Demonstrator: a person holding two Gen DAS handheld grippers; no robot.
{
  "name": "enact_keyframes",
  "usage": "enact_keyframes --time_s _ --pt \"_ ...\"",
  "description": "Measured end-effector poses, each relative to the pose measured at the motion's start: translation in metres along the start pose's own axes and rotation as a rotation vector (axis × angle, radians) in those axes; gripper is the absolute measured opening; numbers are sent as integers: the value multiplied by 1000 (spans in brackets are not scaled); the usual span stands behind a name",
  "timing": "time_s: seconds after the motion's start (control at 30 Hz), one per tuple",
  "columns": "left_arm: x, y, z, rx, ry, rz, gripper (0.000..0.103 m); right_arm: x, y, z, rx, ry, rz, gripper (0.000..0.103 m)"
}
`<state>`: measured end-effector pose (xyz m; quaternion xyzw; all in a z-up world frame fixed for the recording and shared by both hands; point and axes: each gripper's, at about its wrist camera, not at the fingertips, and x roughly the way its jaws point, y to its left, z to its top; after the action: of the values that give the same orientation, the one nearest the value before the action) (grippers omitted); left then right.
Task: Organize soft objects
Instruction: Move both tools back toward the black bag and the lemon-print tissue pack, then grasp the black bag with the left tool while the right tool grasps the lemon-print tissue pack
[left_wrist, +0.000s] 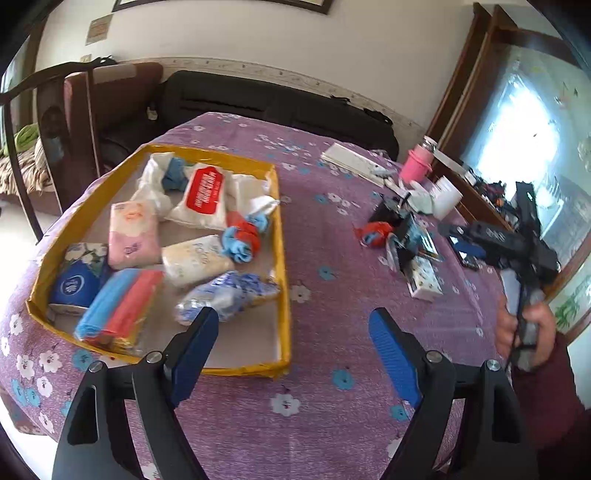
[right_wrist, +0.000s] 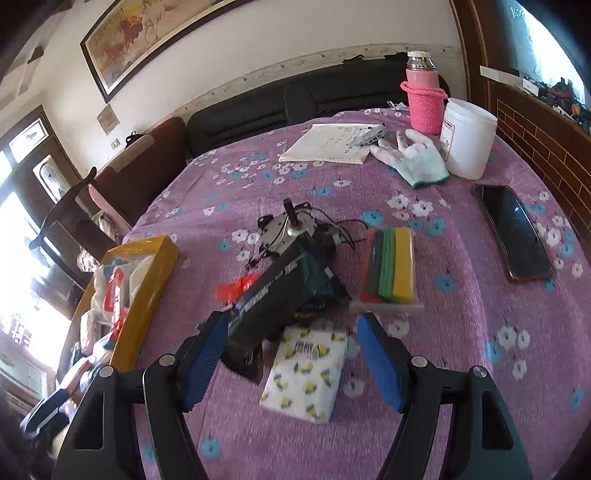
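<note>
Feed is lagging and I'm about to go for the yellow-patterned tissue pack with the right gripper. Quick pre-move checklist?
1. Right gripper open, nothing held: ok.
2. Tissue pack ahead between the fingers, not yet touched: ok.
3. Approach clear: not ok, black box leans beside the pack.
4. Yellow tray has bare floor near its front: ok.
5. Left gripper open, empty: ok.
6. Pack free underneath: cannot tell.
</note>
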<state>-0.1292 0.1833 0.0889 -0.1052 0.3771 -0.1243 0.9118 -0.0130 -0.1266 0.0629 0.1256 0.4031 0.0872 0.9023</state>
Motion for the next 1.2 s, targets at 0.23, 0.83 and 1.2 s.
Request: enact_keyframes --time_s 0.23,0.83,1.2 --pt "2 -10 -2 19 13 -2 83 55 1 37 0 1 -117 77" --pt "17 -27 -10 54 65 -69 83 13 38 -26 -276 130 135 78" --pt "67 -78 -20 81 224 -200 83 25 -10 -43 -265 195 11 81"
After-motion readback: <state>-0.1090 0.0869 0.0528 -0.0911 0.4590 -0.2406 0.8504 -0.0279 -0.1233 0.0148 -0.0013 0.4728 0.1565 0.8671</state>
